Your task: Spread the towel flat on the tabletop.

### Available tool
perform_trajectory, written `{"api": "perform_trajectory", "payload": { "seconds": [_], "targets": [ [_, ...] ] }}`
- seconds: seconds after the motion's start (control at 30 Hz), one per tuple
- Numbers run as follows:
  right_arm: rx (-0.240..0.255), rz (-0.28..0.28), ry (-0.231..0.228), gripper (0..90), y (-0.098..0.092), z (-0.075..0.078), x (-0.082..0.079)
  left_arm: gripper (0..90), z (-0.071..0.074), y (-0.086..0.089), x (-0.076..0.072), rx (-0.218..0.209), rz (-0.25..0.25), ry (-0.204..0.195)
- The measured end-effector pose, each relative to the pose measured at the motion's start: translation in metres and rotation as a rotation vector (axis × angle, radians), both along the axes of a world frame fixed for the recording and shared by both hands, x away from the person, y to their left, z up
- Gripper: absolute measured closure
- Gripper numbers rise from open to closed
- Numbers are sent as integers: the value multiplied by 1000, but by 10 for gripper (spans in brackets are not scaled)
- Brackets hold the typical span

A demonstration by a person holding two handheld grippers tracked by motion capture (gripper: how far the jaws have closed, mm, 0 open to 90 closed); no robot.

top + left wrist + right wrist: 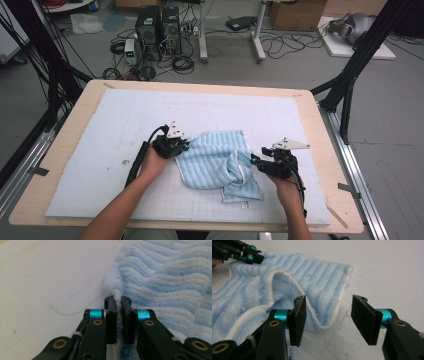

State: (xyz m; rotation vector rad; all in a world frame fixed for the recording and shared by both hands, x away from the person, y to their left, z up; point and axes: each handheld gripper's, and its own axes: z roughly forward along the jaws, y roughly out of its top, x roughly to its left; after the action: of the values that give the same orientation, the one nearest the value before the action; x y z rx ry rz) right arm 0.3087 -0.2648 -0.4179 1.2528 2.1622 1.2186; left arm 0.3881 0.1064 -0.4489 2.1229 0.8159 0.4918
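- So the light blue striped towel (220, 162) lies rumpled in the middle of the white foam mat (100, 150), half folded over itself.
- The left gripper (119, 312) is pinched tight on the towel's left edge, with a bit of hem poking up between the pads.
- The right gripper (328, 320) has its jaws apart, holding nothing, with a cream-trimmed fold just beside one pad.
- It looks soft, light and floppy, so it'll sag and bunch; the hemmed edges or corners are probably the best spots to grab.
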Motion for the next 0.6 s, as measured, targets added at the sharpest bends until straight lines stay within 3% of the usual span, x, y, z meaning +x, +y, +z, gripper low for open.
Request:
{"api": "perform_trajectory", "payload": {
  "seconds": [0.07, 0.27, 0.4, 0.5, 0.6],
  "targets": [
    [1, 3, 1, 455, 1, -1, 0, 850, 3, 7, 8, -6, 42, 10],
    [13, 8, 5, 455, 5, -2, 0, 852, 13, 46, 40, -85, 183, 51],
    [18, 14, 8, 456, 6, -3, 0, 852, 16, 69, 57, -118, 264, 54],
    [21, 17, 10, 456, 8, -4, 0, 852, 19, 85, 63, -157, 316, 46],
    [22, 20, 11, 456, 10, -4, 1, 851, 18, 91, 64, -173, 320, 61]
  ]
}}
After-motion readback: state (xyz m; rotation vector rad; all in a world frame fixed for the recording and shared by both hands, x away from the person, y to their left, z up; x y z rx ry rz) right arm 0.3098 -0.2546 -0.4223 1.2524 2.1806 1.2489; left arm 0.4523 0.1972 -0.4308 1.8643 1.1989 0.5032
